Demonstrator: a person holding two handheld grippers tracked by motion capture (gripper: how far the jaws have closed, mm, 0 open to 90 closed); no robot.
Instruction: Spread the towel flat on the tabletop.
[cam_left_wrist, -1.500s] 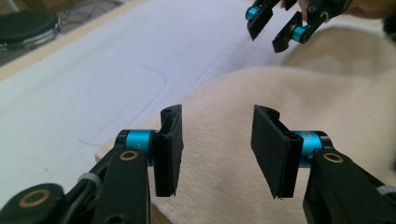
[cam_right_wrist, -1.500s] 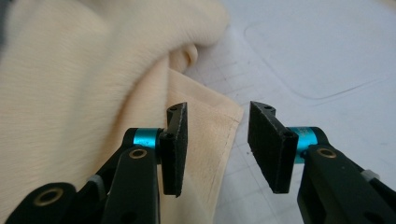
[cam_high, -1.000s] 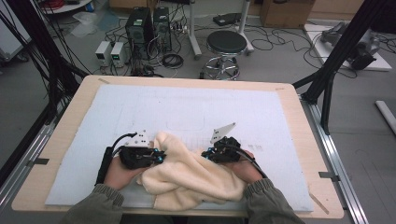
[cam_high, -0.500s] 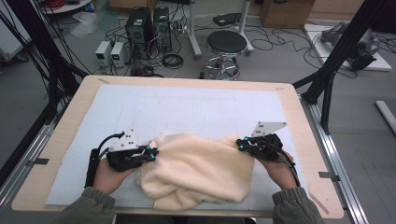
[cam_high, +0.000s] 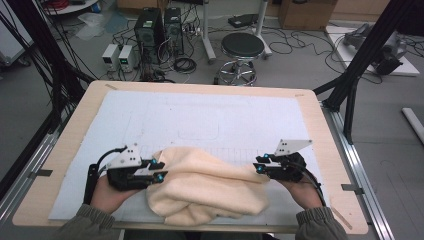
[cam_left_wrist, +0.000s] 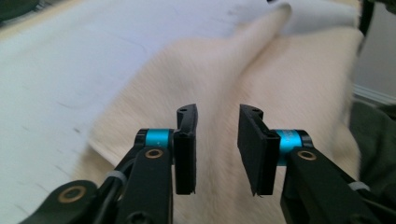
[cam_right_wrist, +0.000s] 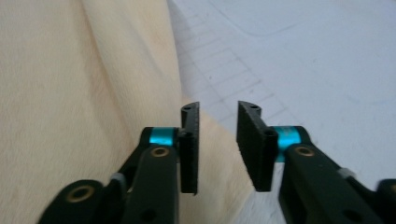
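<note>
A cream fleece cloth (cam_high: 210, 187) lies bunched on the white mat (cam_high: 200, 115) near the table's front edge. My left gripper (cam_high: 159, 170) is at the cloth's left end and my right gripper (cam_high: 260, 166) at its right end, both pointing inward. The jaws of both have just been opening. In the left gripper view the left gripper (cam_left_wrist: 217, 114) stands open over the cloth (cam_left_wrist: 280, 70) with nothing between the pads. In the right gripper view the right gripper (cam_right_wrist: 218, 109) is open too, its gap empty, over the cloth's edge (cam_right_wrist: 70, 70) and the mat (cam_right_wrist: 303, 56).
The wooden table (cam_high: 82, 117) carries the mat, which is bare behind the cloth. On the floor beyond the far edge are a black stool (cam_high: 242, 47), computer towers (cam_high: 157, 25) and cables. A black frame post (cam_high: 352, 82) rises at the right.
The two grippers, close together on the cloth a second ago, moved apart and spread it sideways. Both have now let go, and the cloth's ends have dropped onto the mat.
</note>
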